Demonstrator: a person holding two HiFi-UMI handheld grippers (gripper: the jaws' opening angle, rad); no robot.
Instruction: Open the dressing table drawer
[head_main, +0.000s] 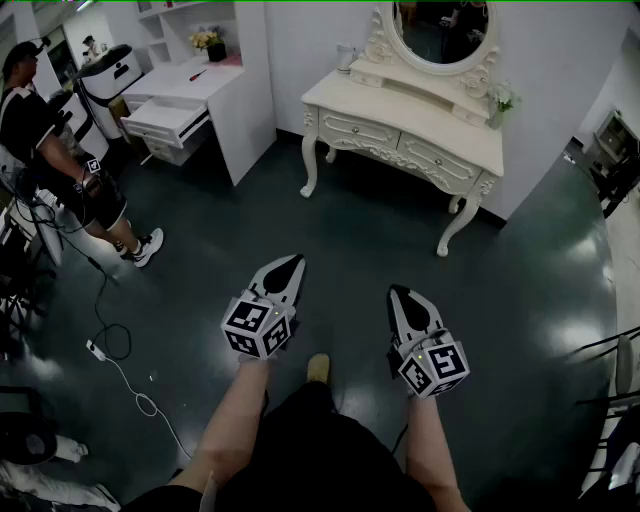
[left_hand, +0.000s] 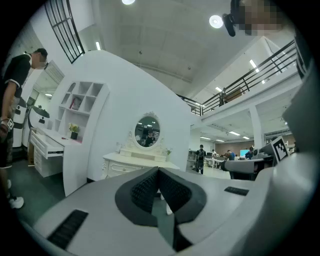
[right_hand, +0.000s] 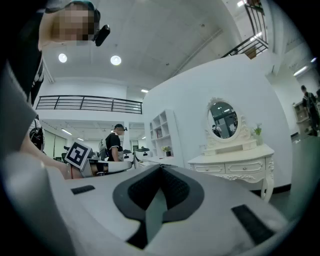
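1. The dressing table (head_main: 400, 105) is set against the far white wall, well apart from both grippers, with bare dark floor (head_main: 340, 230) between; an oval mirror (head_main: 441, 30) is mounted above its top, and a small vase of flowers (head_main: 500, 98) is stood at its right end.
2. Two drawers are fitted side by side in its front, the left drawer (head_main: 357, 130) and the right drawer (head_main: 438, 160); both are judged closed, since their fronts lie flush with the carved apron; a small knob is shown on each in the right gripper view.
3. The left gripper (head_main: 289, 264) is held level over the floor and aimed towards the table; its jaws are pressed together, with nothing between them.
4. The right gripper (head_main: 396, 293) is held just beside it, likewise level; its jaws are also closed on nothing.
5. The approach is judged to be the step in hand; no drawer has been reached or touched, so the task is barely begun.
6. For the next move, the table must be closed in on; one gripper's jaws must be parted, lined up on a knob, clamped, then drawn straight back; which drawer is meant cannot be told.
7. A bystander (head_main: 40, 140) is seen at far left, near a white desk (head_main: 200, 85) whose own drawer is pulled out; neither is taken as part of the task.
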